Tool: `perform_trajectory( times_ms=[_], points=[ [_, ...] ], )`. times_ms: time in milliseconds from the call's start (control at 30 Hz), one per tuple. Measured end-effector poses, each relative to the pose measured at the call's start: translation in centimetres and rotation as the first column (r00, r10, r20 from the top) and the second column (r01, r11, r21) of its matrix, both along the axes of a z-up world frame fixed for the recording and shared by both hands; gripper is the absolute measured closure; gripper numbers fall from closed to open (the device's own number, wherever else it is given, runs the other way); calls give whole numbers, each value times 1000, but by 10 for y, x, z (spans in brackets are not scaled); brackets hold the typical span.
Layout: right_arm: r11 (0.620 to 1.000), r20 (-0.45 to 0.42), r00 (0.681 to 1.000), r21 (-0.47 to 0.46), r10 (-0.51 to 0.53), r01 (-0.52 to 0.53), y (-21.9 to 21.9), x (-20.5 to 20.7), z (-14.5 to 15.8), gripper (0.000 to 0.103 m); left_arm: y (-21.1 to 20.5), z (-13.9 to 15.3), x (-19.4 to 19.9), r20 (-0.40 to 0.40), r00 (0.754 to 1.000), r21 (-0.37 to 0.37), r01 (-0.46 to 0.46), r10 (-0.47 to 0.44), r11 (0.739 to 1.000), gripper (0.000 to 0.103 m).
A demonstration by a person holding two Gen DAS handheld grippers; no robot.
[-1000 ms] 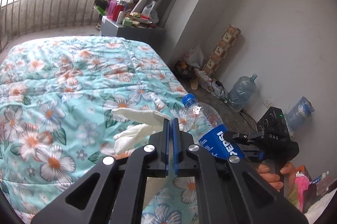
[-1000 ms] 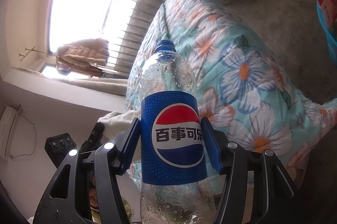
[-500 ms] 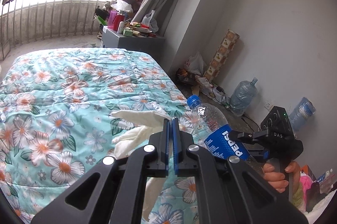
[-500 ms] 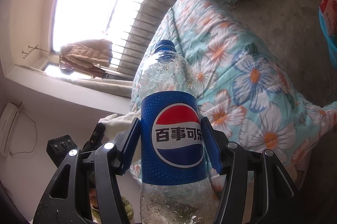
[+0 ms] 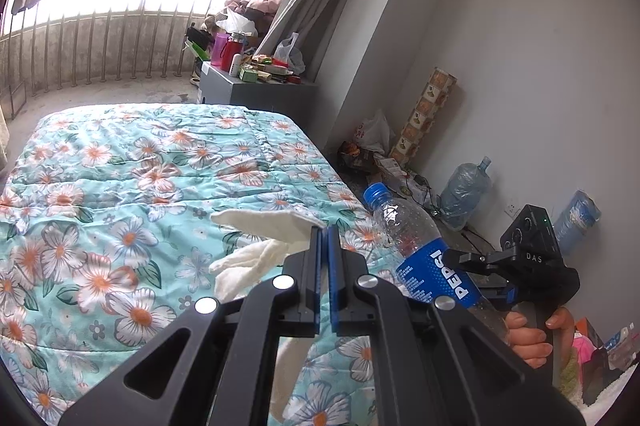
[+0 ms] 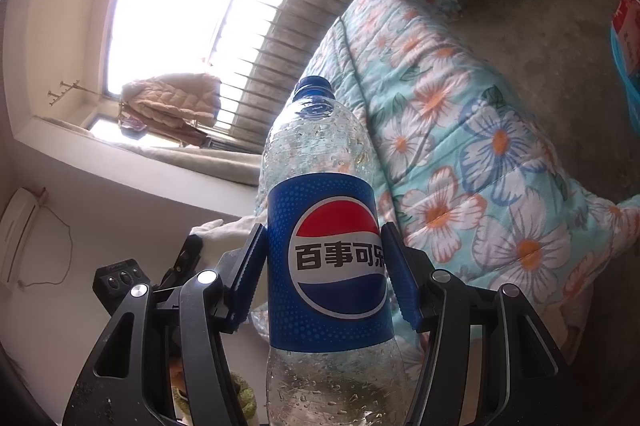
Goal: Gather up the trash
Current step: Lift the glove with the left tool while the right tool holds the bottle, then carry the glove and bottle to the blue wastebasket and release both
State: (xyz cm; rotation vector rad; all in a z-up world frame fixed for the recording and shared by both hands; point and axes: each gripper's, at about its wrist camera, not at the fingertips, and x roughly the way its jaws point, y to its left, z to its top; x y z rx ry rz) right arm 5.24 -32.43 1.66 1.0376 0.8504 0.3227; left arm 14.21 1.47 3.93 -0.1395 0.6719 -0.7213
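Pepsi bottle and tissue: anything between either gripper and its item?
No. The right gripper is clamped directly on the Pepsi bottle at its label, and the left gripper is shut on the white tissue. Both are held above the floral bedspread. No bin is identifiable.

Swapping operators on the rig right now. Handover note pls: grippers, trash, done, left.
Left gripper: shut on a crumpled white tissue, held above the floral-quilted bed.
Right gripper: shut on an empty clear Pepsi bottle with blue label and cap, gripped at the label, off the bed's edge.
Done: both pieces picked up.
Left: drop both in a bin; none is clearly in view. Loose litter lies by the wall.
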Motion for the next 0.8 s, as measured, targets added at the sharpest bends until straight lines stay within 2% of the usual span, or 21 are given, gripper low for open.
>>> perform_trajectory(
  times_ms=[300,500,700,800],
  points=[
    [1000,29,1000,5,-5,5,-5,-2,6,48,-3,12,-7,39,999,1,7,-7,1000,100],
    [999,60,998,18,-29,28,-14,-9,11,48,-20,23,-10,70,997,8,40,-40,999,100],
    [994,88,991,48,-100,96,-40,-27,13,48,-64,37,-4,104,987,12,124,-124,992,100],
    [985,100,981,64,-165,159,-60,-38,12,48,-100,42,0,111,975,16,191,-192,981,100]
  ],
)
